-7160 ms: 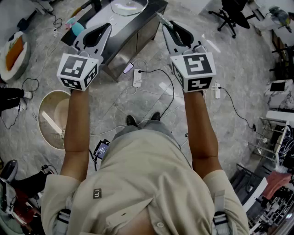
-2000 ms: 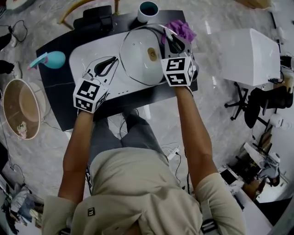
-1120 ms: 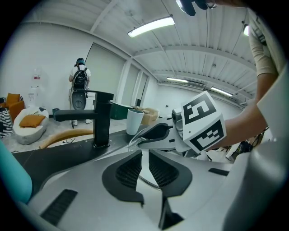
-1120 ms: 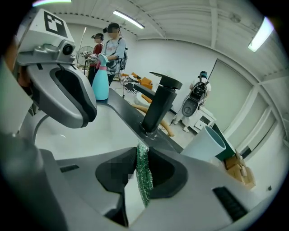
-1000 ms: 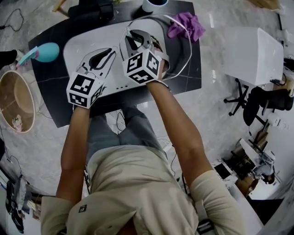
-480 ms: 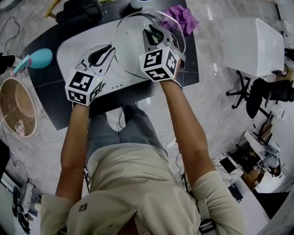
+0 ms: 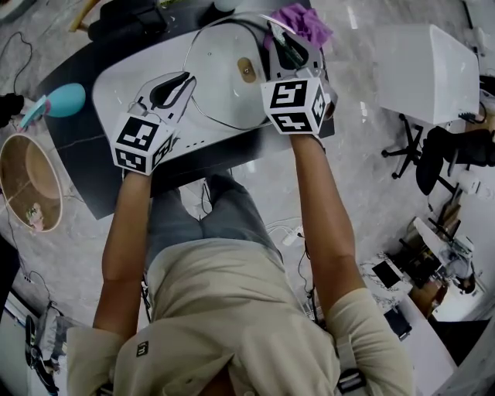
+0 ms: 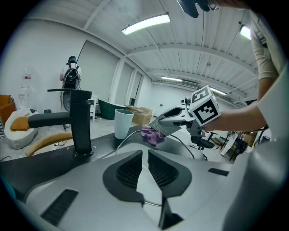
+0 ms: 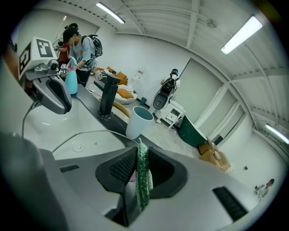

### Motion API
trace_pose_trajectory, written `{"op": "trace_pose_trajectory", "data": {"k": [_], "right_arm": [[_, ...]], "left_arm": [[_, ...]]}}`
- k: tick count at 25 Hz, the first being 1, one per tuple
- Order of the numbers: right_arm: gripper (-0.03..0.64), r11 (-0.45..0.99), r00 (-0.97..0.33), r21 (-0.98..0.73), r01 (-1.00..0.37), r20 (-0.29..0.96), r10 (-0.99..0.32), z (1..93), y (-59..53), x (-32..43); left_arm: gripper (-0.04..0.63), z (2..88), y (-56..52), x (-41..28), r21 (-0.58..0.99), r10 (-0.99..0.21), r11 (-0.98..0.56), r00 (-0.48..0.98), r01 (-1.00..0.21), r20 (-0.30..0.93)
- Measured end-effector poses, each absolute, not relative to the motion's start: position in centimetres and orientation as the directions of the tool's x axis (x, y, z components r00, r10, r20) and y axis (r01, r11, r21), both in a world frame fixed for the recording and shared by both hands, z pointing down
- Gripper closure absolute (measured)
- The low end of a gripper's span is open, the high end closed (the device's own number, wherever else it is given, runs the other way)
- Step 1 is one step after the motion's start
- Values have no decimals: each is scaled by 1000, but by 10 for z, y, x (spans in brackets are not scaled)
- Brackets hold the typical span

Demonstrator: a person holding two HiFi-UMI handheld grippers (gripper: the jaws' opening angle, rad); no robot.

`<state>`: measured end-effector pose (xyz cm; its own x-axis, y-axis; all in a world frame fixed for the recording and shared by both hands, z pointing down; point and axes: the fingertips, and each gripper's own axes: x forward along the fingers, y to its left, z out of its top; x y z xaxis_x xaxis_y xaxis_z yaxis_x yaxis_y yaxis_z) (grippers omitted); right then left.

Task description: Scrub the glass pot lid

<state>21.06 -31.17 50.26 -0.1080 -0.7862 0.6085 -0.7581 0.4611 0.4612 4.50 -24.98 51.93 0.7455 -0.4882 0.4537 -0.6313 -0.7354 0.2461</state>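
The glass pot lid [image 7: 220,81] with its tan knob [image 7: 246,69] is held tilted over the white sink [image 7: 116,77]. My left gripper [image 7: 184,77] is shut on the lid's near-left rim; in the left gripper view the thin rim [image 8: 131,133] runs between the jaws of that gripper [image 8: 145,153]. My right gripper [image 7: 277,35] is shut on a green scrub pad [image 9: 142,180], which stands on edge between its jaws [image 9: 139,150]. It sits at the lid's far right edge, close to a purple cloth [image 7: 300,19]. Whether the pad touches the glass is unclear.
A black faucet [image 8: 76,126] stands at the back of the dark counter [image 7: 77,170], with a white cup [image 9: 139,122] beside it. A teal spray bottle [image 7: 66,99] lies at the counter's left end. A round tan basket [image 7: 31,189] sits on the floor at left.
My right gripper with the pad has slid from over the lid's middle to its far right edge, uncovering the knob. The left gripper has kept its hold on the rim.
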Motion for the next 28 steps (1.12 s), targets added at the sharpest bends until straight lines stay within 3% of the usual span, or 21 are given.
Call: {"op": "trace_pose_trajectory", "data": {"k": [11,28], "right_arm": [[532,509,-133,441,-739,646,-752,528,-309,181],[532,752,-381,277,-599,727,-571,586,-258,9]], "left_arm": [[541,524,-250,25,256,-506,-714,733,-652,456],[541,534,-243,-24,272,-553,-660,698,-700,455]]}}
